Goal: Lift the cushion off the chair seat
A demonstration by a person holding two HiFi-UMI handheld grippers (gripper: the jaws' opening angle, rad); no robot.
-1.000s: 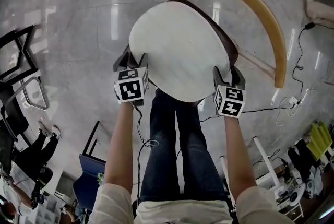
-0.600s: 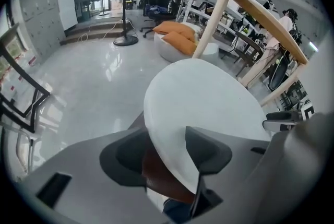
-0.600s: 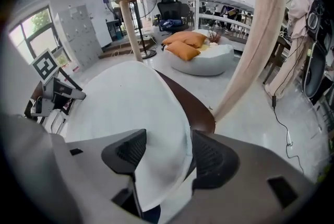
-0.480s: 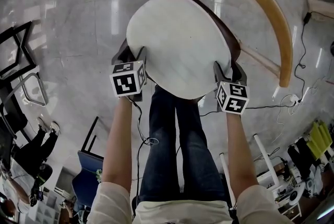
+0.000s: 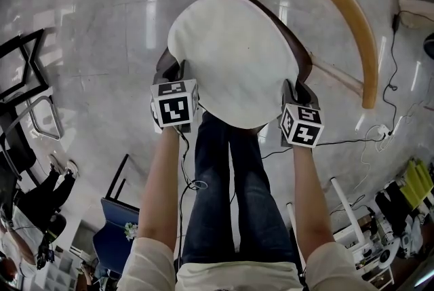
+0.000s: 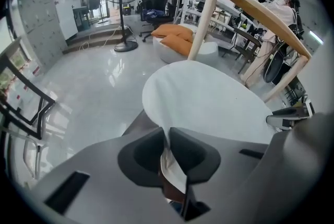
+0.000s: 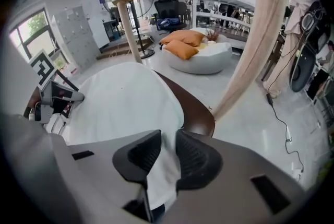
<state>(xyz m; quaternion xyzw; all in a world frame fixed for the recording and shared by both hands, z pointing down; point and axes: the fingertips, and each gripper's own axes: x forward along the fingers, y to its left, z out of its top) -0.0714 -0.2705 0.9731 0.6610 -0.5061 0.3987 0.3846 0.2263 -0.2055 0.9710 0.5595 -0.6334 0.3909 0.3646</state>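
Note:
A round white cushion (image 5: 234, 59) lies on the dark brown seat (image 5: 305, 66) of a chair with a curved wooden backrest (image 5: 352, 18). My left gripper (image 5: 178, 72) grips the cushion's left edge; its jaws have just been closing and now pinch the white fabric (image 6: 169, 157). My right gripper (image 5: 295, 91) holds the right edge the same way, its jaws having just closed on the cushion (image 7: 162, 171). Across the cushion (image 6: 209, 103), the right gripper (image 6: 289, 116) shows in the left gripper view. The left gripper (image 7: 57, 95) shows in the right gripper view.
The chair stands on a glossy pale floor (image 5: 95, 32). A person's legs in jeans (image 5: 230, 195) are right before the seat. Black frames (image 5: 27, 79) are at the left, cables (image 5: 393, 86) and clutter at the right. A standing fan (image 6: 122, 3) and orange pillows (image 6: 175, 37) are farther off.
Both grippers' jaws went from open beside the cushion's rim to pinched on it. The left gripper shifted slightly inward toward the cushion.

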